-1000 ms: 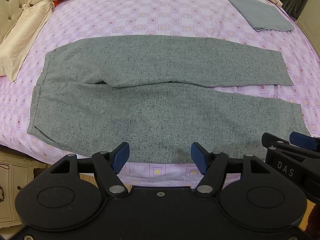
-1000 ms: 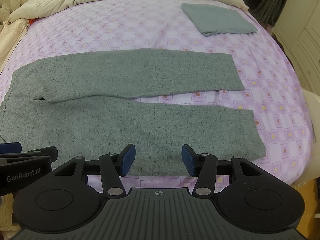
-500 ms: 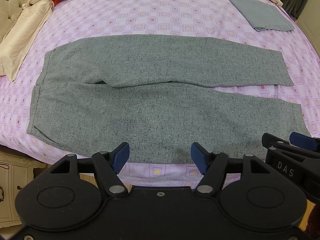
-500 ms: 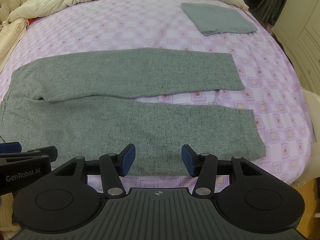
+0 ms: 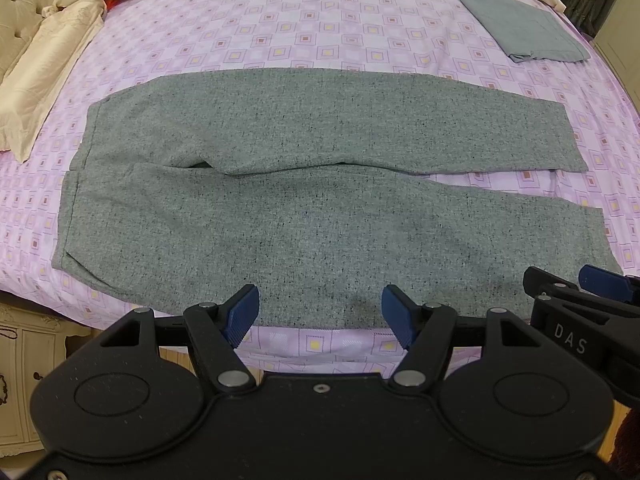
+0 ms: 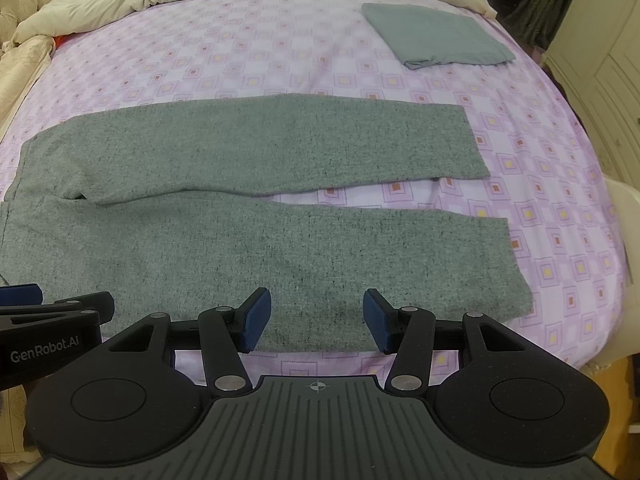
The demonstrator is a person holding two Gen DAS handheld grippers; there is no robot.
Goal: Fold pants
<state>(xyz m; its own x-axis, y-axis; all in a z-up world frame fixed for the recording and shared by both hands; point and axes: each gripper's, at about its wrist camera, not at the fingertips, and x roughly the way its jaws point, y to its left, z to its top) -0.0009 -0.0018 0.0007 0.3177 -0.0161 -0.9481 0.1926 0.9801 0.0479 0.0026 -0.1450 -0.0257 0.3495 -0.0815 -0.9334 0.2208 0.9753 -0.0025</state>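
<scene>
right wrist: grey pants [image 6: 256, 216] flat, legs apart; both tongs gaping, empty.

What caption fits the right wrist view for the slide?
Open right tool above near edge of grey pants spread flat on purple bedsheet.

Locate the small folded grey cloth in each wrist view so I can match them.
Left wrist: folded grey cloth at upper right, beyond the pants.
Right wrist: folded grey cloth upper right of centre, beyond the pants.
Shared landmark: the far pant-leg hem.
</scene>
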